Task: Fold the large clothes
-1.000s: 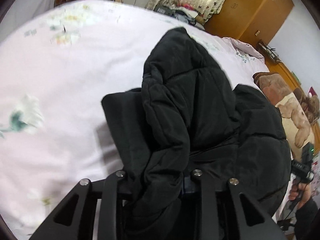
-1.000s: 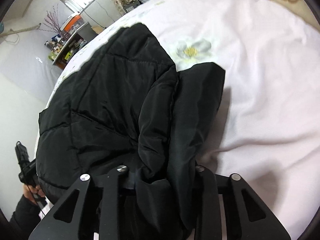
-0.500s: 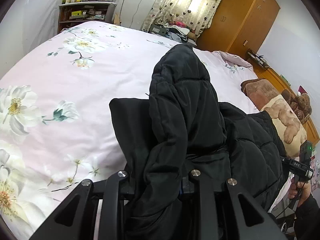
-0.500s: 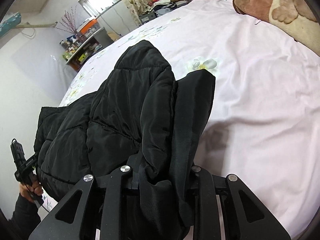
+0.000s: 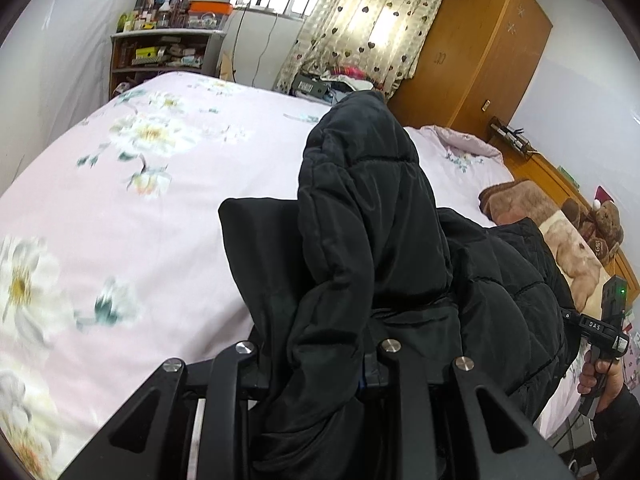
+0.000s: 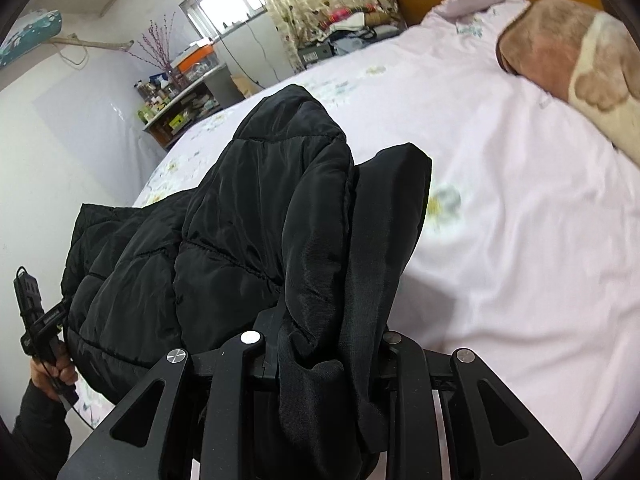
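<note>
The black padded jacket [image 5: 372, 240] hangs bunched above the near edge of the pink floral bed [image 5: 120, 208], the left claw [image 5: 316, 364] and right claw [image 6: 320, 356] each clamped on its fabric.

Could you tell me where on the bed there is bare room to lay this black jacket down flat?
The pink floral bedsheet lies bare from the black jacket out to the shelf-side wall. In the right wrist view, another bare stretch runs between the jacket and the brown blanket. It is crowded along the headboard side, with the blanket and a teddy bear. Both grippers grip the jacket.
</note>
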`<state>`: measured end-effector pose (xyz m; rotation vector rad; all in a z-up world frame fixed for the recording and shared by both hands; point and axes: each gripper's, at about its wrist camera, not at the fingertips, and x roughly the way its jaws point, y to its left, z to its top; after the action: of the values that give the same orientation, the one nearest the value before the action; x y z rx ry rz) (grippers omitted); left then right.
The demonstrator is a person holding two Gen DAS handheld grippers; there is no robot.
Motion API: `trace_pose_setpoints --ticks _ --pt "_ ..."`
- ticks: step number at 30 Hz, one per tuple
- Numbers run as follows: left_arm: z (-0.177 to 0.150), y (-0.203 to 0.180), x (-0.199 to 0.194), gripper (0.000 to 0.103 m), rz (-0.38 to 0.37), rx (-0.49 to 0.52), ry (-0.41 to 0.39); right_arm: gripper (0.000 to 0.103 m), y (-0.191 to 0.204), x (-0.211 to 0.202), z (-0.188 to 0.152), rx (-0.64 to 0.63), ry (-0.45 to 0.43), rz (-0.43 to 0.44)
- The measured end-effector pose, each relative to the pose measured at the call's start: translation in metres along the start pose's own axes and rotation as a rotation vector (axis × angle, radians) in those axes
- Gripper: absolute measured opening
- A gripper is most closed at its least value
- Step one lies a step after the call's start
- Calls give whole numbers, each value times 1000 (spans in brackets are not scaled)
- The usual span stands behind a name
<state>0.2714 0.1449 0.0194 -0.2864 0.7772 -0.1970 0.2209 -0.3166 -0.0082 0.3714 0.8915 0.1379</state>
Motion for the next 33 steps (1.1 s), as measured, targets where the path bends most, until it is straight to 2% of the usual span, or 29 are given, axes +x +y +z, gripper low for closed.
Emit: trace_pose_setpoints --ticks 7,13,16,20,22,25,29,33 --pt "37 1 30 27 4 14 -21 24 8 23 40 -9 -41 -3" --pt "54 9 74 27 9 7 -12 25 -8 62 66 1 -39 -2" --pt "50 17 101 27 21 3 0 25 -19 89 74 3 -25 2" --pt "25 37 146 28 68 -24 72 26 -39 135 72 13 27 -14" --pt "12 54 161 32 65 -81 97 29 -53 155 66 44 55 -24" --pt "6 59 164 38 51 -95 93 43 -70 167 59 101 68 -12" --pt "10 58 153 48 48 -129 110 54 -73 156 57 126 71 -28" --pt "14 56 122 50 72 -161 75 54 -66 121 60 103 32 -77"
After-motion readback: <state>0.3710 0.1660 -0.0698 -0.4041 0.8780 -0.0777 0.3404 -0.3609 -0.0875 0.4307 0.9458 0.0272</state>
